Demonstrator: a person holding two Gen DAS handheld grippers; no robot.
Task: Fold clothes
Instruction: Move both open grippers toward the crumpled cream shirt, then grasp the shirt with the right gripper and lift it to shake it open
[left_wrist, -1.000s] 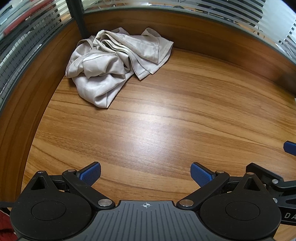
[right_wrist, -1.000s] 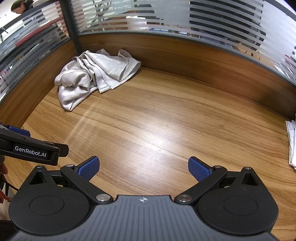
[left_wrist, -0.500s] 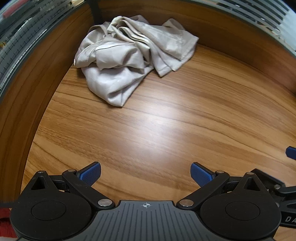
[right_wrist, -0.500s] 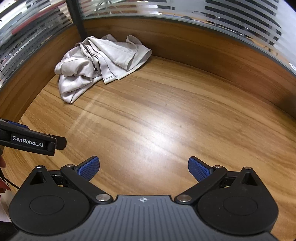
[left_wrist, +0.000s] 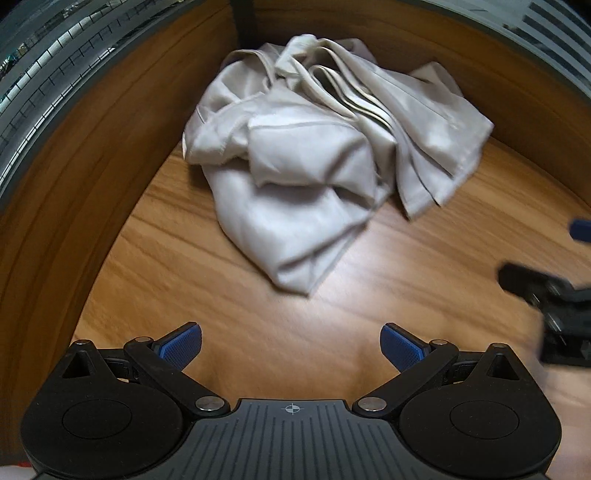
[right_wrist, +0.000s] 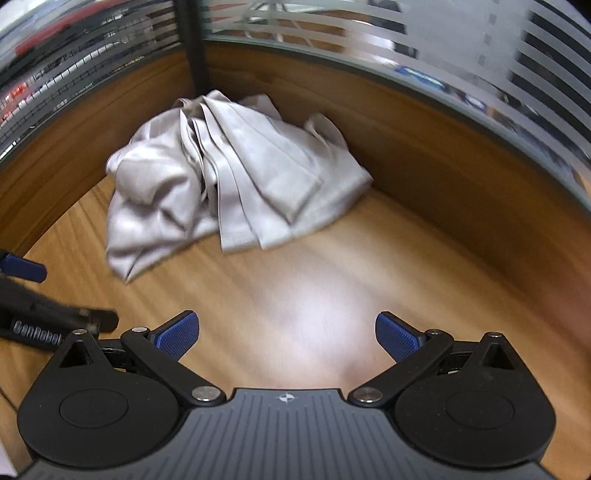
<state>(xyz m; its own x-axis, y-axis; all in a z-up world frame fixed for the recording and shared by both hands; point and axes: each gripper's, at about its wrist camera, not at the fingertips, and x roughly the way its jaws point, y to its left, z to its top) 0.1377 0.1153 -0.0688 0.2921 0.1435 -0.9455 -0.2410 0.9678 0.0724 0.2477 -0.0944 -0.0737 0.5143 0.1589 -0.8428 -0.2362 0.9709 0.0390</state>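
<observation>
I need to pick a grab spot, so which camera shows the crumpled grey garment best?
The left wrist view: the grey garment sits closer, centred and sharper, its near corner clear. The right wrist view shows it farther off, left of centre and blurrier.

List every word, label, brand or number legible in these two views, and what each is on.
"GenRobot": white lettering on the black body of the left gripper, seen at the left edge of the right wrist view; blurred, and any further letters are hidden.
No text is legible in the left wrist view.
</observation>
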